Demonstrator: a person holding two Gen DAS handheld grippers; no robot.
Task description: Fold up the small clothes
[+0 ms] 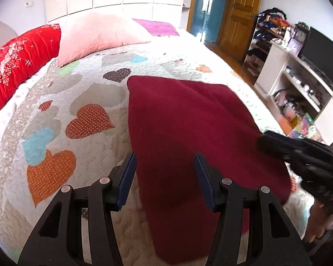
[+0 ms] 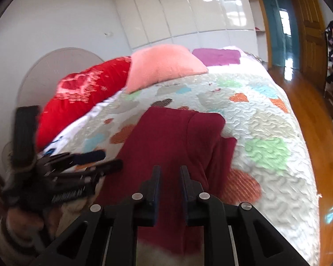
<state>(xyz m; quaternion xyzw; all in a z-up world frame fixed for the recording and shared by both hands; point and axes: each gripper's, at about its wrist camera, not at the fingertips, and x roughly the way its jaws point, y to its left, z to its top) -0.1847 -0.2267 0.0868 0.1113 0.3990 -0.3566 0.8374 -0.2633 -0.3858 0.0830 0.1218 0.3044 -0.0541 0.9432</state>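
Observation:
A dark red garment (image 1: 188, 122) lies flat on the heart-patterned quilt (image 1: 88, 88), its near end reaching toward me. In the right wrist view the garment (image 2: 166, 137) shows one side folded over onto itself. My left gripper (image 1: 165, 157) hovers over the garment's near left part, jaws wide apart with nothing between them. It also shows blurred at the left of the right wrist view (image 2: 113, 159). My right gripper (image 2: 170, 169) hangs above the garment's near end, and through the narrow gap between its jaws only cloth below shows. From the left wrist view, the right gripper (image 1: 263, 143) sits at the garment's right edge.
A red pillow (image 1: 17, 62), a pink pillow (image 1: 95, 37) and a magenta cloth (image 1: 157, 27) line the far end of the bed. White shelves (image 1: 299, 84) and a clothes rack (image 1: 268, 28) stand to the right. Wooden floor (image 2: 317, 115) borders the bed's right edge.

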